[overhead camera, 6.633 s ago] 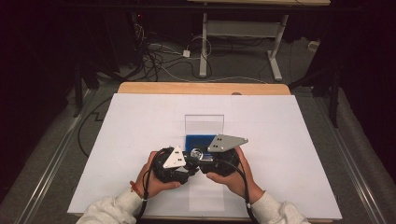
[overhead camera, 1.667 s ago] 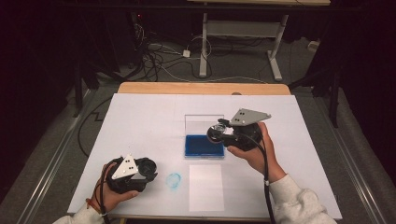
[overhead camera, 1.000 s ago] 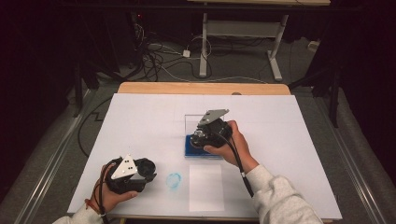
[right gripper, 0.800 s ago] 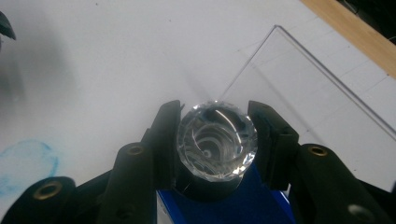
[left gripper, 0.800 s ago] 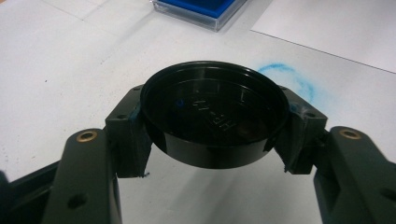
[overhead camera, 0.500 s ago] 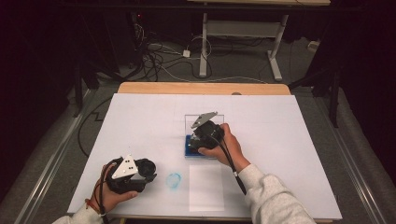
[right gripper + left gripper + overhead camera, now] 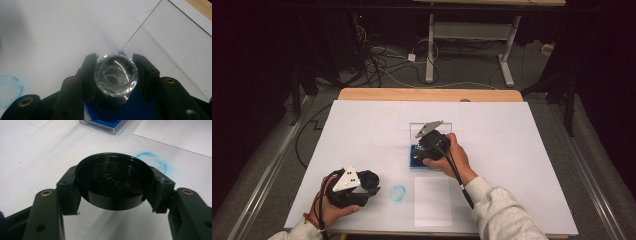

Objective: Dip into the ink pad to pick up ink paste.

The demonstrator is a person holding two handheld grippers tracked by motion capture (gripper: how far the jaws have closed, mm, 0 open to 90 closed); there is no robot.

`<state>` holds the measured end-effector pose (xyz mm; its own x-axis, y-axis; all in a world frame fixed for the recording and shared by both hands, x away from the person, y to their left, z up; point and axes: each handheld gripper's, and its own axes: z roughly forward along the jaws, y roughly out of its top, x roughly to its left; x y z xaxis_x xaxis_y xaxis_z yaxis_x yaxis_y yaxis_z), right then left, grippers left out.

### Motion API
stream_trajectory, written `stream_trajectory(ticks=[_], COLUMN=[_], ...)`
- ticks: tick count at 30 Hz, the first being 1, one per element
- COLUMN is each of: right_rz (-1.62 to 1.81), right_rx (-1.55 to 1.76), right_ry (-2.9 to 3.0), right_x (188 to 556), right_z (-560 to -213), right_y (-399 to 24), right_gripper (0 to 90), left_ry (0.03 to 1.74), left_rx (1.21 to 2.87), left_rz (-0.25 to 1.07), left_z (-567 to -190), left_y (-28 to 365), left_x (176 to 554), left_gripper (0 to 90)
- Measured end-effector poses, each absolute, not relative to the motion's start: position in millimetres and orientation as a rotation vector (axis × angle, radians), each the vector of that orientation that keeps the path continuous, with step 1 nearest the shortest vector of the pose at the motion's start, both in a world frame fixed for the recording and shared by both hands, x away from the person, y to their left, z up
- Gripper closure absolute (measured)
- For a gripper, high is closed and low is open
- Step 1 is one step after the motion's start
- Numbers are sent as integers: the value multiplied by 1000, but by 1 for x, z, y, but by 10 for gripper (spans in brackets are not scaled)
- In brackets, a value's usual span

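Left gripper (image 7: 371, 186), near-left on the desk (image 7: 512, 165), hasn't shifted; its fingers (image 7: 70, 192) are clenched on a round black lid (image 7: 114, 181), just left of a blue ring stain (image 7: 398, 192) w/ a white sheet (image 7: 433, 200) beside it. Centre: right gripper (image 7: 424, 150) has come in from the right & dropped onto the blue inkpad case (image 7: 418, 161) within the last couple of secs, its fingers (image 7: 87, 72) grasping a faceted clear glass knob (image 7: 116, 75). Judging by that, the piece is being pressed to the pad for inking. High view gives the layout, hand covering the contact. Right gripper view shows the knob's facets over the blue pad & the open clear case lid (image 7: 175, 45) beyond; left gripper view shows moulded lettering inside the black lid.
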<state>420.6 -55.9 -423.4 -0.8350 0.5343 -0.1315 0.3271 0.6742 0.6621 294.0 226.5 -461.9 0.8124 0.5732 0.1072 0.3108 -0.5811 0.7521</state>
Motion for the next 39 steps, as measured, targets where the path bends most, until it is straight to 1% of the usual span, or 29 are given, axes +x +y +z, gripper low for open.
stream_trajectory(ticks=[10, 17, 28, 39], right_rz=[937, 1002, 902, 908], right_rx=[690, 730, 670, 658], right_ry=[2573, 2577, 2568, 2568], right_x=[420, 422, 418, 421], right_z=[-424, -426, -424, -425], right_y=[-57, -66, -56, -55], right_gripper=[575, 576, 576, 576], left_ry=[645, 646, 647, 640], left_rx=[2227, 2226, 2226, 2231], left_rz=[439, 436, 435, 427], left_z=[-462, -462, -462, -462], left_y=[227, 228, 227, 227], left_x=[294, 293, 293, 293], left_gripper=[366, 366, 366, 366])
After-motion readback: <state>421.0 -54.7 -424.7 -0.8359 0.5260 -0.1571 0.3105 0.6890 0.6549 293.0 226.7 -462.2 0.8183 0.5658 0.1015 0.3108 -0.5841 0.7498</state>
